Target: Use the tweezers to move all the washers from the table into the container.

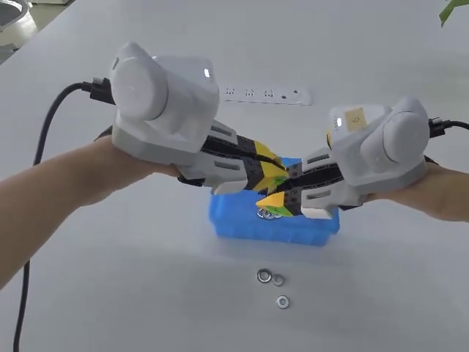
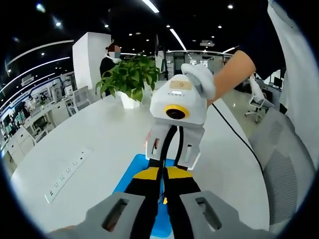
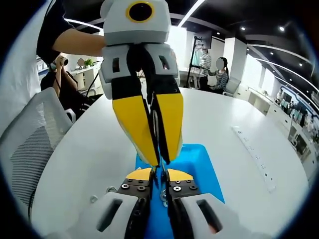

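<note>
Left gripper (image 1: 275, 170) and right gripper (image 1: 270, 202) meet tip to tip over the container (image 1: 242, 224), jaws nearly closed, contents unclear, three washers (image 1: 264, 276) on the table (image 1: 146, 293) just beside it.

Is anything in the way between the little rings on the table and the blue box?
No, nothing visible. Three washers lie on bare table just in front of the container. The left gripper and right gripper hover above the container, not in that gap.

The left gripper (image 1: 277, 170) and right gripper (image 1: 270, 200) cover the container's (image 1: 242, 224) rim at 12 o'clock. We cannot count the half-hidden washers (image 1: 267, 213) inside, perhaps three.
</note>
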Demonstrator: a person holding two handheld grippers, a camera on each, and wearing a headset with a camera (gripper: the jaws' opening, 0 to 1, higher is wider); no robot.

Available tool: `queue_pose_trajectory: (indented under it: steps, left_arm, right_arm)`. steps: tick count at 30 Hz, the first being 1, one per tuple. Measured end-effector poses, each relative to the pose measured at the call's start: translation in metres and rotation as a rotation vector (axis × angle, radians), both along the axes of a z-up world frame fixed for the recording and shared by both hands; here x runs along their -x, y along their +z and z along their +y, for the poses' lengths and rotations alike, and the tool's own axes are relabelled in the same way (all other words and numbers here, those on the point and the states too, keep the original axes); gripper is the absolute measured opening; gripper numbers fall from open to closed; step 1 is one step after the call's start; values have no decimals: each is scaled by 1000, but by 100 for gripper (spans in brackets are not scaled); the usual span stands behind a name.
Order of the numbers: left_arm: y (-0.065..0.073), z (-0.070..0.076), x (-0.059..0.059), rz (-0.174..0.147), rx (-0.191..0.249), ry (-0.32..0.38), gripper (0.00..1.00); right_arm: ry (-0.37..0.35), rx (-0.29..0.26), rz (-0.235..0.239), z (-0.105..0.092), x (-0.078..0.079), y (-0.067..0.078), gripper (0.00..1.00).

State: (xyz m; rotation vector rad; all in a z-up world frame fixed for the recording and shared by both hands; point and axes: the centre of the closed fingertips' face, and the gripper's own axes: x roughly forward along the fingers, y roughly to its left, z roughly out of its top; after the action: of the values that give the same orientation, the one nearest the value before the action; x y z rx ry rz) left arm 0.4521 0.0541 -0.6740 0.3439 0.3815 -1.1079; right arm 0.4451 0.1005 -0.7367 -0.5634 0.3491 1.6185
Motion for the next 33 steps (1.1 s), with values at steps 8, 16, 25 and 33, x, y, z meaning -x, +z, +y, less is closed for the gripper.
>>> queue_pose_trajectory:
  steps: [8, 16, 25, 33]
  left_arm:
    - [5, -2, 1, -23, 0, 8, 6]
    - [8, 0, -2, -29, -1, 20, 6]
    - [17, 5, -4, -47, 0, 37, 6]
    - [27, 6, -2, -67, 2, 44, 6]
  right_arm:
    - [-5, 4, -22, -1, 2, 5, 12]
    - [-43, 5, -22, -4, -3, 10, 16]
    - [-50, 12, -18, -3, 2, 11, 19]
    - [-86, 25, -14, -11, -2, 16, 23]
